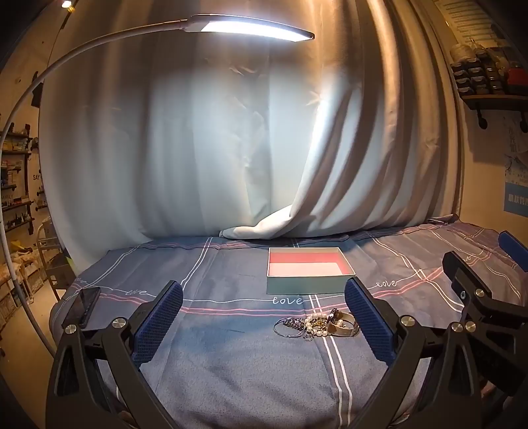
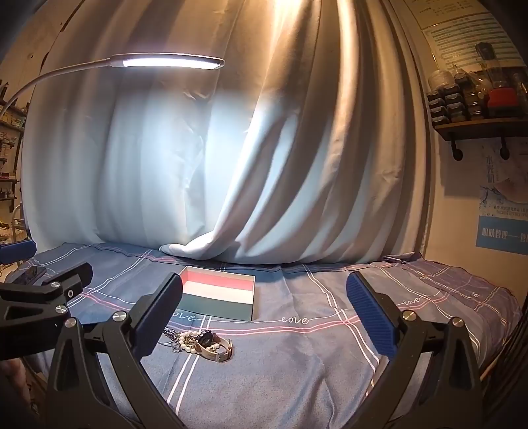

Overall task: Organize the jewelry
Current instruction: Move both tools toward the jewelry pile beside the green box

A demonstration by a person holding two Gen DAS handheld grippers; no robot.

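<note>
A small pile of jewelry (image 1: 316,325) lies on the blue checked cloth: a pearl bracelet, chains, a silver bangle and a watch (image 1: 341,321) with a tan strap. It also shows in the right wrist view (image 2: 201,343). Behind it stands an open teal box (image 1: 308,269) with a pink inside, empty; it also shows in the right wrist view (image 2: 219,295). My left gripper (image 1: 264,316) is open and empty, held low with the pile just inside its right finger. My right gripper (image 2: 264,313) is open and empty, the pile just inside its left finger.
A black phone (image 1: 86,305) lies at the cloth's left edge. A lit desk lamp (image 1: 250,28) arches over the table. A pale curtain (image 1: 264,148) hangs behind the box and drapes onto the cloth. Shelves (image 2: 485,123) with jars hang on the right wall.
</note>
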